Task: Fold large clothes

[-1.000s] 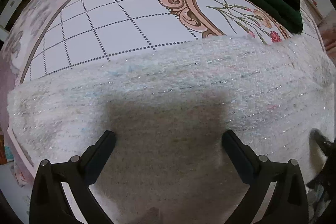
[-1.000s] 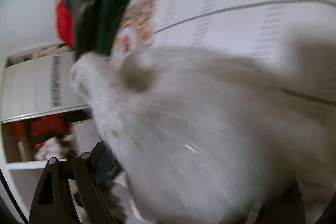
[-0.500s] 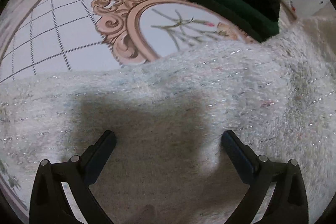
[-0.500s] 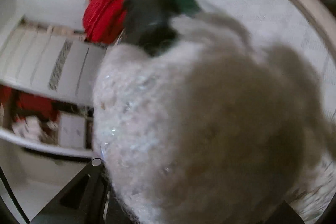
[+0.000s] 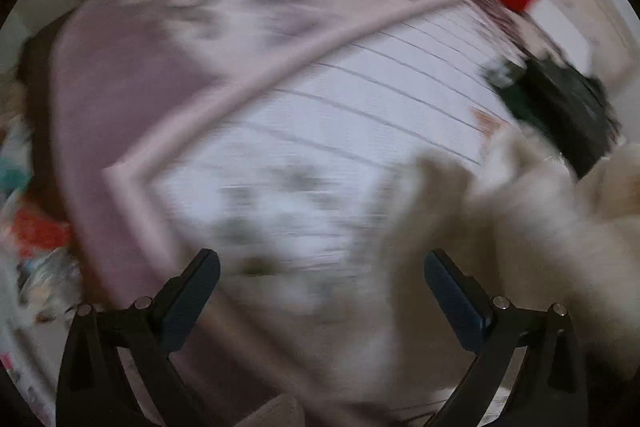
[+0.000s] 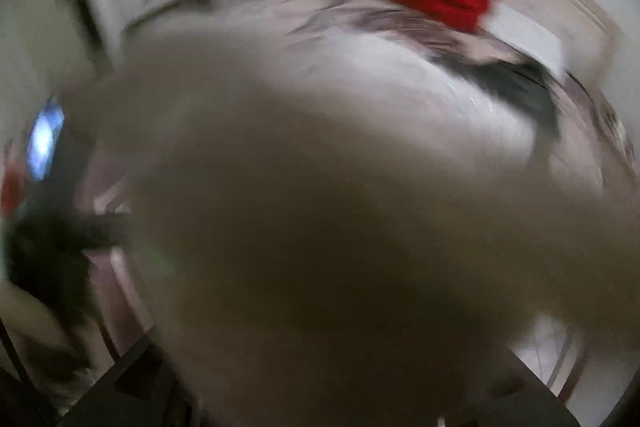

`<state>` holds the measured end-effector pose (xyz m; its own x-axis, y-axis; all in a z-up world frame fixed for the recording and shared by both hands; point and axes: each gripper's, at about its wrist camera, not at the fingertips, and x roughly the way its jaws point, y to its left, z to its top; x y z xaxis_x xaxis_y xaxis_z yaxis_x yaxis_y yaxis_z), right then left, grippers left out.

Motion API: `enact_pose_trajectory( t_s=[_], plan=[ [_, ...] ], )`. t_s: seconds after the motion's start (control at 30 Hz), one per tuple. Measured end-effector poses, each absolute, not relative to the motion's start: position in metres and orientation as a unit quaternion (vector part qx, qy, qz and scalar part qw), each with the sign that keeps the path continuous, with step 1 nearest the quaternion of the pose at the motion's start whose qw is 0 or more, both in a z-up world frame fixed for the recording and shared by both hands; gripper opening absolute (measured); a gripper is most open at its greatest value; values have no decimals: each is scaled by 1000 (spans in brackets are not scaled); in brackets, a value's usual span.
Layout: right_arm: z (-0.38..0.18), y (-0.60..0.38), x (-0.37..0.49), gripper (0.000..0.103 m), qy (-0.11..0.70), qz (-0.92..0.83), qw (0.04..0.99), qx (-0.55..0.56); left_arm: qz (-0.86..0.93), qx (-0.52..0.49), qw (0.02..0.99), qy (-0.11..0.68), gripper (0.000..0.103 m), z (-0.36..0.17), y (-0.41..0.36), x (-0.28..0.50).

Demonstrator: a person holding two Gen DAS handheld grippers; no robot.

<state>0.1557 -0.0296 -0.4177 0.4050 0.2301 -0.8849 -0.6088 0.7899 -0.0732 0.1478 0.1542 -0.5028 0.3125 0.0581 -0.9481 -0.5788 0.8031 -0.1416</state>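
A: Left tongs (image 5: 320, 291) are wide open with nothing in them, angled steeply down over the bed (image 5: 360, 99). Right tongs are buried behind the fuzzy cream sweater (image 6: 340, 227), so can't tell if they're pinching it.

B: The sweater's bunched toward the bed's right edge, by the dark green garment (image 5: 560, 107). My worry: with one-sided support it slumps and loses the fold.
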Motion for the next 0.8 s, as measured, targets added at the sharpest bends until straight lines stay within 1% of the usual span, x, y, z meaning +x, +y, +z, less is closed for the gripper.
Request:
enact_pose_trajectory(
  t_s=[0.07, 0.1, 0.13, 0.2, 0.27, 0.3, 0.33, 0.4, 0.47, 0.53, 0.63, 0.67, 0.7, 0.73, 0.77, 0.8],
  plan=[
    [-457, 16, 138, 19, 514, 287, 775, -230, 236, -234, 770, 545, 103, -494, 176, 122],
    [-480, 35, 133, 21, 527, 297, 758, -245, 254, -231, 766, 543, 103, -488, 189, 109],
    [-488, 44, 123, 28, 535, 305, 749, -244, 266, -228, 764, 541, 103, -484, 197, 102],
    [-510, 65, 111, 39, 564, 333, 709, -263, 278, -230, 764, 535, 103, -473, 210, 85],
    [-506, 66, 110, 46, 573, 355, 690, -263, 279, -238, 768, 525, 103, -463, 214, 77],
    [-498, 61, 109, 56, 577, 372, 684, -248, 274, -242, 771, 521, 103, -458, 215, 78],
    [-488, 52, 111, 68, 588, 394, 671, -219, 270, -246, 774, 518, 103, -454, 214, 81],
    [-471, 31, 119, 79, 616, 431, 639, -162, 255, -255, 780, 511, 103, -450, 211, 95],
    [-454, 6, 132, 80, 648, 449, 608, -93, 235, -264, 787, 505, 103, -443, 206, 107],
    [-440, -19, 145, 80, 664, 447, 598, -31, 215, -270, 796, 497, 103, -434, 202, 117],
    [-431, -62, 173, 80, 676, 370, 634, 68, 186, -263, 800, 506, 103, -439, 189, 139],
    [-432, -71, 187, 79, 674, 341, 651, 82, 181, -256, 801, 510, 103, -444, 184, 145],
    [-436, -75, 204, 76, 672, 307, 669, 78, 176, -242, 797, 525, 103, -456, 177, 152],
    [-441, -74, 215, 57, 671, 293, 677, 71, 171, -234, 795, 533, 103, -464, 173, 156],
    [-447, -70, 230, 48, 665, 277, 690, 66, 170, -215, 789, 550, 103, -482, 165, 160],
    [-453, -65, 240, 43, 664, 269, 695, 57, 173, -205, 781, 564, 103, -493, 161, 161]
  ],
)
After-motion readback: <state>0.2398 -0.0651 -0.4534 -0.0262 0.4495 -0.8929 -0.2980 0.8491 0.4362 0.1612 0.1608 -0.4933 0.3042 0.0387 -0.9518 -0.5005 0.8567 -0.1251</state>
